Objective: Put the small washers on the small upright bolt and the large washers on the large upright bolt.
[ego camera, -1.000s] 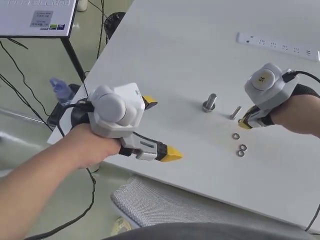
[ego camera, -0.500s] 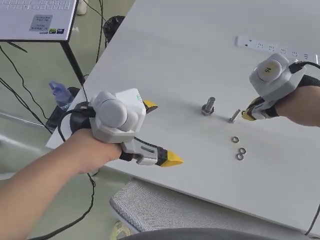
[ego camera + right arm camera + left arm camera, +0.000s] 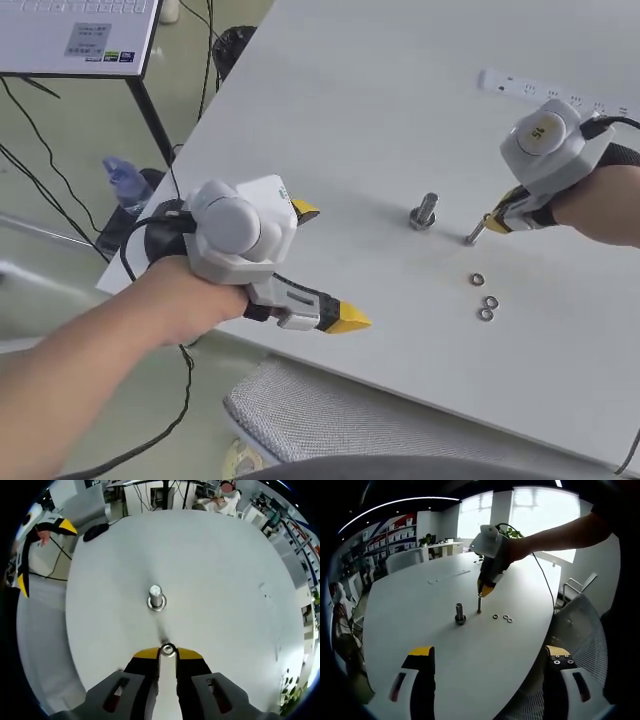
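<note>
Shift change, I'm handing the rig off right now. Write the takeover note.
Left tongs: open, empty, held at the near edge of the table.
Right tongs: closed to a narrow gap, apparently gripping the top of the upright small bolt.
Large bolt: upright beside the small one.
Three washers: loose on the table near the small bolt.
Done: no washer visibly threaded.
Left: all three, sorted by size.

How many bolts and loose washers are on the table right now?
Upright bolts: 2, the large bolt and the small bolt
Loose washers: 3
Total: 5
</note>
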Demonstrator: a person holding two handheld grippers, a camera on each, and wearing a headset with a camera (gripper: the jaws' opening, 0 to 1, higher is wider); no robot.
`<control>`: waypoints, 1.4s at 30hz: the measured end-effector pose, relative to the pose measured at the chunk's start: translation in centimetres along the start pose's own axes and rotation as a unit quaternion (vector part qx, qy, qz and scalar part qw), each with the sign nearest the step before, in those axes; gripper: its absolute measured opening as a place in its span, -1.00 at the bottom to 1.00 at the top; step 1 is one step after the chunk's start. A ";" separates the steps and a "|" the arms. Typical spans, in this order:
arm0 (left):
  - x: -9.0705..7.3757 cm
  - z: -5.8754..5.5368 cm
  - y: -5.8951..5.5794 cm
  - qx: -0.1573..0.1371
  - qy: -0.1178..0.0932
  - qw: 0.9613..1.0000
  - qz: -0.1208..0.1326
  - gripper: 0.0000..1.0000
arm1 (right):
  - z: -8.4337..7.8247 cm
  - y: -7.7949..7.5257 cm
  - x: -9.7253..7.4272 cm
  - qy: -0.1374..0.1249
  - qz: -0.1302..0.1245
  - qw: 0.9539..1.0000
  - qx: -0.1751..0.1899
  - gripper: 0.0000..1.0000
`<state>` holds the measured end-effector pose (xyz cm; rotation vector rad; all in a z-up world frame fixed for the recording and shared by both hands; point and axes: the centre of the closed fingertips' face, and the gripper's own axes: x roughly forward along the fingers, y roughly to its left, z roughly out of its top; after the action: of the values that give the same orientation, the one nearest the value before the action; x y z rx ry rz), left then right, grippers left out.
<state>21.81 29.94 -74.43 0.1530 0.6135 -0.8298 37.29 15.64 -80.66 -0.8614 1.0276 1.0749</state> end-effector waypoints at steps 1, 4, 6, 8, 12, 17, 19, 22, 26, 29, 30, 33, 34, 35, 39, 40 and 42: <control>0.0 0.0 0.0 0.000 0.000 1.000 0.000 0.80 | 0.0 -0.2 0.2 0.000 0.001 1.000 0.001 -0.76; 0.1 -0.1 -0.1 -0.004 0.001 1.000 -0.002 0.82 | 0.1 -0.3 0.4 0.000 0.002 1.000 0.002 -0.76; 0.2 -0.1 0.0 -0.003 0.000 1.000 -0.002 0.84 | 0.1 -0.2 0.5 0.003 0.003 1.000 0.001 -0.76; 0.2 0.0 0.1 -0.003 -0.002 1.000 -0.001 0.86 | 0.0 -0.1 0.6 0.004 0.004 1.000 0.002 -0.76; 0.3 0.0 0.4 -0.005 -0.003 1.000 -0.002 0.90 | -0.1 0.0 0.7 0.006 0.007 1.000 0.005 -0.76; 0.5 0.0 0.4 -0.007 -0.003 1.000 -0.005 0.92 | 0.1 0.1 0.8 0.005 0.009 1.000 0.006 -0.76; 0.5 -0.1 0.4 -0.007 -0.002 1.000 -0.006 0.91 | 0.0 0.1 1.0 0.007 0.010 1.000 0.005 -0.76; 0.6 -0.1 0.4 -0.007 -0.001 1.000 -0.008 0.90 | 0.0 0.0 1.1 0.010 0.010 1.000 0.003 -0.76; 0.6 -0.2 0.7 -0.008 -0.001 1.000 -0.007 0.89 | -0.1 0.1 1.2 0.012 0.011 1.000 0.003 -0.76; 0.5 -0.3 0.9 -0.012 -0.001 1.000 -0.007 0.87 | -0.2 0.2 1.2 0.013 0.010 1.000 0.002 -0.76; 0.5 -0.3 0.9 -0.012 -0.002 1.000 -0.006 0.87 | -0.1 0.2 1.2 0.013 0.010 1.000 0.002 -0.76; 0.5 -0.5 0.9 -0.013 0.000 1.000 -0.005 0.86 | -0.2 0.3 1.3 0.012 0.009 1.000 0.001 -0.76; 0.6 -0.5 0.9 -0.013 0.001 1.000 -0.006 0.86 | -0.2 0.3 1.4 0.012 0.010 1.000 0.001 -0.76; 0.6 -0.5 0.8 -0.013 0.001 1.000 -0.006 0.86 | -0.2 0.3 1.4 0.012 0.010 1.000 0.001 -0.76; 0.7 -0.7 0.7 -0.015 0.003 1.000 -0.008 0.85 | -0.4 0.5 1.8 0.016 0.012 1.000 0.000 -0.76; 0.8 -0.8 0.7 -0.014 0.004 1.000 -0.008 0.84 | -0.5 0.5 1.9 0.016 0.012 1.000 -0.001 -0.76; 0.8 -0.8 0.7 -0.016 0.003 1.000 -0.008 0.84 | -0.7 0.5 2.2 0.019 0.013 1.000 -0.001 -0.76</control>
<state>22.36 30.16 -75.57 0.1224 0.6345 -0.8351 36.92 15.75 -83.00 -0.8756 1.0718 1.0860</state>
